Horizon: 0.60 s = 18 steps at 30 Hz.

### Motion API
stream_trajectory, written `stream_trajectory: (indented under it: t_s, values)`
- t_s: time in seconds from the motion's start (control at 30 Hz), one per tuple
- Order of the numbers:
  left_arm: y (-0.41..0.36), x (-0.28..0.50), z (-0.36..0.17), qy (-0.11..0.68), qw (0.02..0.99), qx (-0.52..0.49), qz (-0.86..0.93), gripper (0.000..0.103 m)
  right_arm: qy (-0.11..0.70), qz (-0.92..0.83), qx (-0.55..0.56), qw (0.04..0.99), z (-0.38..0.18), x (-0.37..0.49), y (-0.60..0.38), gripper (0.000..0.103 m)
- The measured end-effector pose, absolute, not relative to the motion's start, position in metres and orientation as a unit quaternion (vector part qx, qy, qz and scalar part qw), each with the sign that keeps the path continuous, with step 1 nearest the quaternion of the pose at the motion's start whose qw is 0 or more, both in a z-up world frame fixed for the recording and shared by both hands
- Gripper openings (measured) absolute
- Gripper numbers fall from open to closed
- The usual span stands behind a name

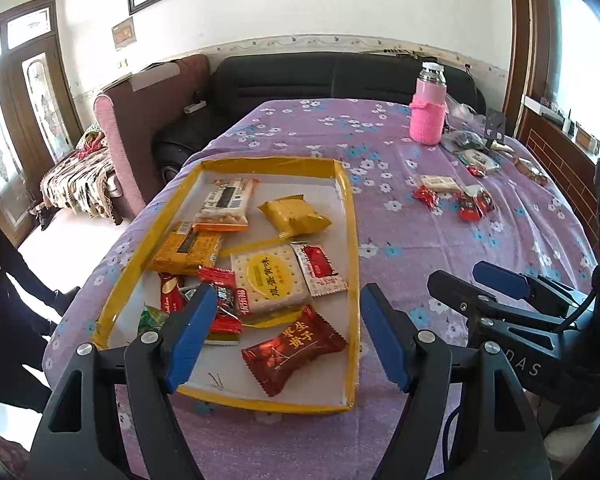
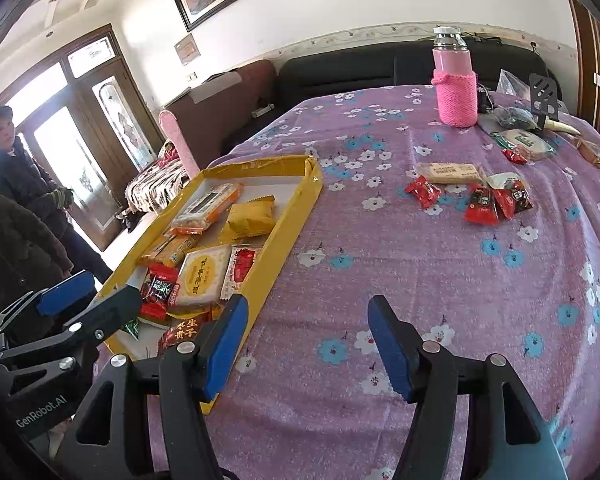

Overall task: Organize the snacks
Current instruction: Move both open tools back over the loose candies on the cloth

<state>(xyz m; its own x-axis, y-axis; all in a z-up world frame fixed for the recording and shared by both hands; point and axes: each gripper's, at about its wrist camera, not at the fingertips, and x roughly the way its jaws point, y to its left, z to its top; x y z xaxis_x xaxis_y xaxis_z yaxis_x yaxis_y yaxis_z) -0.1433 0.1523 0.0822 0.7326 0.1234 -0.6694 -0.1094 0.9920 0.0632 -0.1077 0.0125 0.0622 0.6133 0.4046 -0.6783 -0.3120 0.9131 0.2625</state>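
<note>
A shallow yellow-rimmed tray (image 1: pixel 346 216) (image 2: pixel 300 208) on the purple flowered tablecloth holds several snack packets: a dark red one (image 1: pixel 294 350), a round-label cracker pack (image 1: pixel 268 278) and a yellow pack (image 1: pixel 294 216). My left gripper (image 1: pixel 288 340) hovers open over the tray's near end, with nothing between its fingers. My right gripper (image 2: pixel 308 344) stands open above bare cloth just right of the tray, also with nothing in it. In the left wrist view the right gripper (image 1: pixel 496 280) shows at the right. Loose red packets (image 2: pixel 496 202) (image 1: pixel 472 202) and a pale bar (image 2: pixel 450 173) lie farther back on the cloth.
A pink-sleeved bottle (image 2: pixel 456 80) (image 1: pixel 428 108) stands at the table's far side, with bags and small items (image 2: pixel 520 136) beside it. A black sofa (image 1: pixel 320 76) runs behind the table. Two people (image 2: pixel 24 184) stand at the left by the door.
</note>
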Motion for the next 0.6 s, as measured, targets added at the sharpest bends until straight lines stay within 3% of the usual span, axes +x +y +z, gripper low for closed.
stream_trajectory:
  t_s: [0.6]
  values:
    - [0.121, -0.135, 0.072, 0.38, 0.923, 0.046, 0.047, 0.074, 0.398, 0.18, 0.076, 0.896, 0.055, -0.104, -0.021, 0.066]
